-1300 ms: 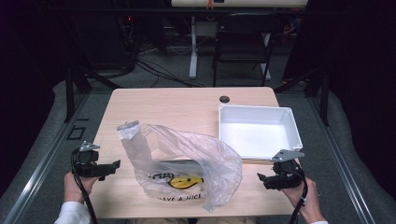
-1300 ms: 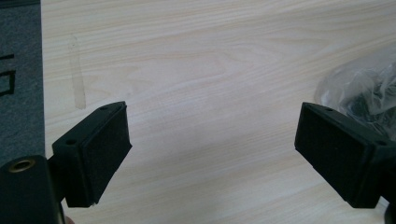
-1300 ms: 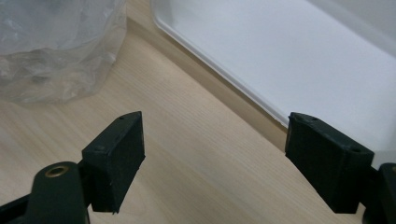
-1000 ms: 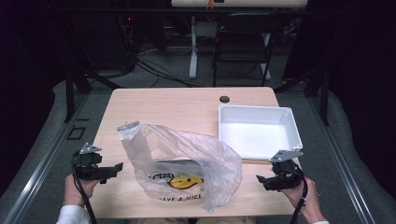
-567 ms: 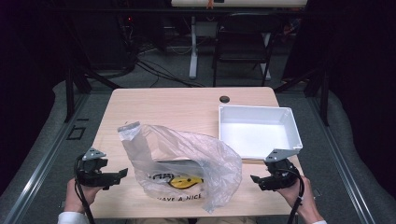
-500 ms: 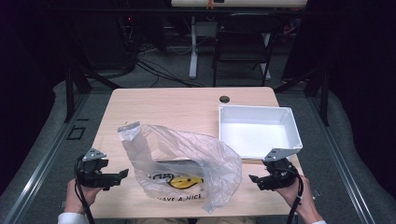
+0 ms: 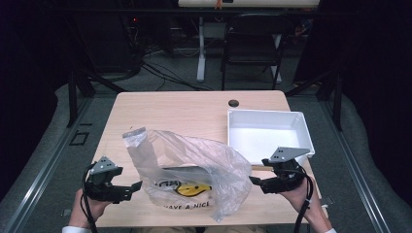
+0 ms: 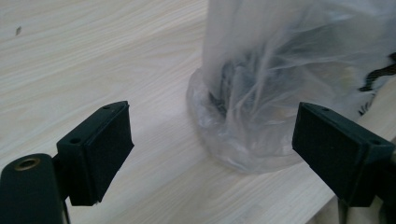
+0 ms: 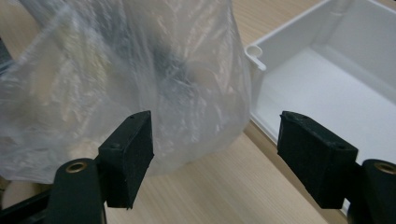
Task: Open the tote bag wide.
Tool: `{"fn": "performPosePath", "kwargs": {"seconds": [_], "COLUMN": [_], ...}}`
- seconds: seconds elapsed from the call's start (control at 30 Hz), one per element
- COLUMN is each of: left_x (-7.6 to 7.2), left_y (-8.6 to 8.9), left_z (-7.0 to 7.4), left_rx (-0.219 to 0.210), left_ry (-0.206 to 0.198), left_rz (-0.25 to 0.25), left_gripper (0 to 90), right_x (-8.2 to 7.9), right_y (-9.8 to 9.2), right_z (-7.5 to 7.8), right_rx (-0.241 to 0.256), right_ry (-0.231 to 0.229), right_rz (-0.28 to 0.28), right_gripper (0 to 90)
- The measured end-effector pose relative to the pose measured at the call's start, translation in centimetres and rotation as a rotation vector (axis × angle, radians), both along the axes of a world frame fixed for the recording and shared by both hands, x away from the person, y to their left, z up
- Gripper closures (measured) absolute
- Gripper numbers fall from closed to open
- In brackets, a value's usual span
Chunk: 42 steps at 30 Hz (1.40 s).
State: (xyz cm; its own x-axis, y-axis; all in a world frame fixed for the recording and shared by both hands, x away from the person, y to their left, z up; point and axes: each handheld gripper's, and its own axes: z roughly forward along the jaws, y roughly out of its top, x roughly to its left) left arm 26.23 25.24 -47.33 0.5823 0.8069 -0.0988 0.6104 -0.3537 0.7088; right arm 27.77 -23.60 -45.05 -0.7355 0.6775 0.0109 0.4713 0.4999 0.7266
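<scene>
A clear plastic bag (image 7: 194,170) with a yellow smiley print and dark things inside lies on the wooden table (image 7: 184,111), near its front edge. My left gripper (image 7: 133,187) is open just left of the bag, its jaws pointing at the bag's bottom edge (image 8: 252,121). On the other side my right gripper (image 7: 253,181) stands open, close to the bag's right side (image 9: 154,79). Neither gripper holds anything. A white tray (image 7: 267,133) sits empty at the right, also seen as a white tray (image 9: 327,79) beyond the right jaws.
A small dark hole (image 7: 233,103) marks the table's far edge. A folding chair (image 7: 252,48) and cables lie on the floor behind the table. Bare wood stretches across the table's far half and left side (image 8: 84,56).
Both grippers have moved inward toward the bag, the left one rightward and the right one leftward. The bag and tray have not moved.
</scene>
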Motion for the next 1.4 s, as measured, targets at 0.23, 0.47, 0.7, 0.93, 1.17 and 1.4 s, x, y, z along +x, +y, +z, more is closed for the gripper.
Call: {"fn": "performPosePath", "kwargs": {"seconds": [0.23,0.47,0.7,0.93,1.17,1.4], "left_x": [-0.3,-0.3,0.2,0.9,1.2,1.6], "left_y": [-1.7,-3.2,-3.8,-4.5,-3.9,-3.5], "left_z": [0.1,-0.1,-0.6,-1.2,-1.5,-1.7], "left_rx": [0.03,0.021,0.021,0.061,0.063,0.074], "left_ry": [-0.04,-0.154,-0.153,-0.14,-0.128,-0.122], "left_rz": [-0.04,-0.013,-0.013,-0.035,-0.014,-0.002], "left_gripper": [22.1,46.4,70.5,86.5,87.5,88.2], "right_x": [0.2,0.9,1.5,2.0,2.5,3.2], "right_y": [3.1,6.1,7.7,8.0,7.2,6.2], "right_z": [0.0,-0.9,-1.3,-1.3,-1.5,-1.8], "right_rx": [-0.009,-0.044,-0.081,-0.077,-0.064,-0.044], "right_ry": [0.021,0.04,0.048,0.028,0.016,0.002], "right_rz": [0.099,0.148,0.157,0.134,0.088,0.035], "right_gripper": [29.2,49.9,83.7,90.0,90.0,90.0]}}
